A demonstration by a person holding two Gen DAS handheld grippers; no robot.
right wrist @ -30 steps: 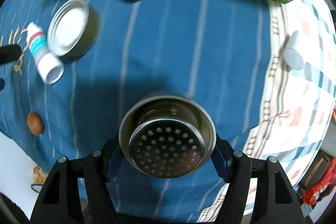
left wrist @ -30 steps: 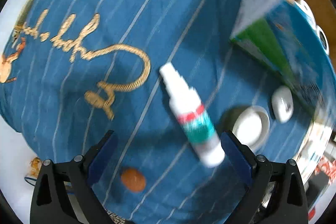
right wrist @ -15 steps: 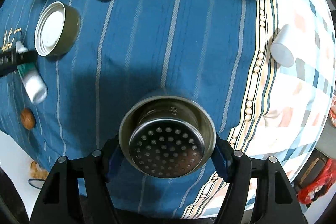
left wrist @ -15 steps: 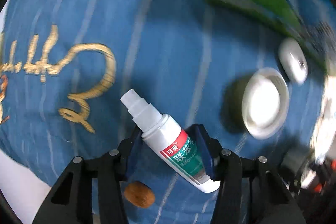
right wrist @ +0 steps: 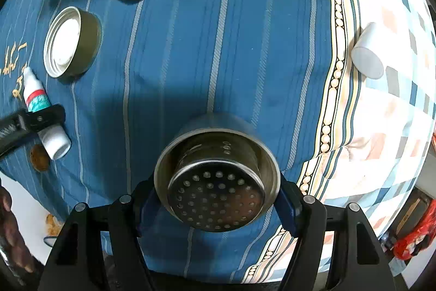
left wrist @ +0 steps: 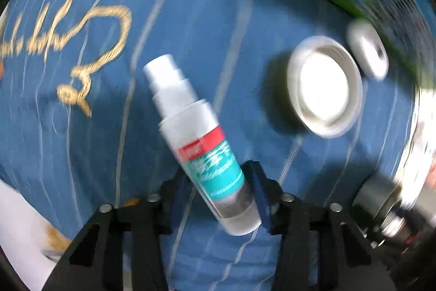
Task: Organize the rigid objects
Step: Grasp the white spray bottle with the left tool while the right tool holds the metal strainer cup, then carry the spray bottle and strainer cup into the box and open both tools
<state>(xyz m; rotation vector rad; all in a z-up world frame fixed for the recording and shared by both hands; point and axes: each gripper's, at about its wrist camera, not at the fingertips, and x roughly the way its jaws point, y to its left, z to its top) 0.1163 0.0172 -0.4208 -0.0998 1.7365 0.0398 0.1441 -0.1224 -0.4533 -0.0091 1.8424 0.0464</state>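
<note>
Left gripper (left wrist: pixel 219 191) jaws pinch the white teal-labelled spray bottle (left wrist: pixel 199 138) low, so it may pivot; right gripper (right wrist: pixel 216 205) jaws clamp the perforated steel cup (right wrist: pixel 216 179) above the blue striped bedspread (right wrist: pixel 190 32)

The cloth (right wrist: pixel 245 32) is blue with thin pale stripes and gold script. The spray bottle (left wrist: pixel 201 143) is white with a red and teal label. The lid (right wrist: pixel 70 41) is olive outside, white inside.
</note>
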